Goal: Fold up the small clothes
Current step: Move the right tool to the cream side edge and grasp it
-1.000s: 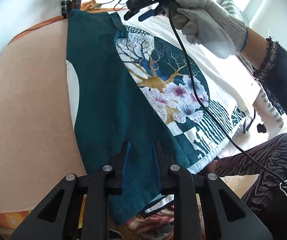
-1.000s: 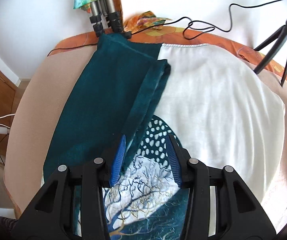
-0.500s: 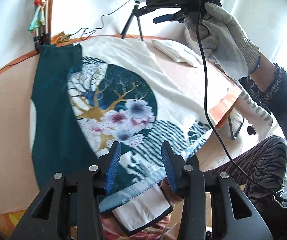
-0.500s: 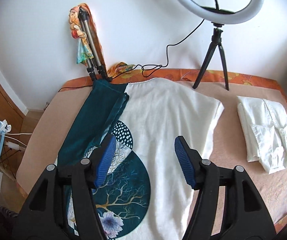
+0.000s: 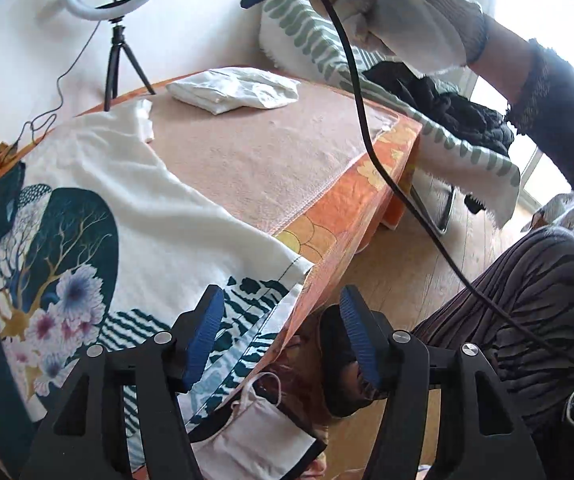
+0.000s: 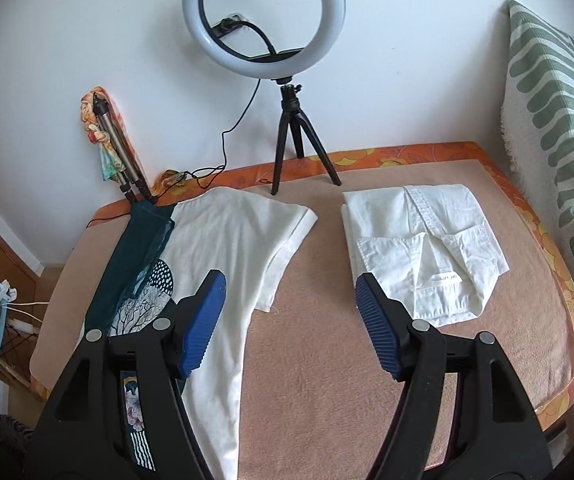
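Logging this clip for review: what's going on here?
A person with a gripper in each hand is folding a printed T-shirt on a bed. Its one side is already folded over. Both the left gripper and right gripper are open and empty, jaws just opened. A folded white shirt lies beside it.

The left gripper (image 5: 281,336) points down at a slant, and its blue pads (image 5: 202,336) stand apart with nothing pressed between them; the jaws have just been opening. The right gripper (image 6: 291,326) also tilts downward with its jaws wide and empty, and they too have just been opening. In the left wrist view, the right hand (image 5: 399,12) wears a pale knitted glove and holds its gripper high, with a dark sleeve (image 5: 559,108) behind it.
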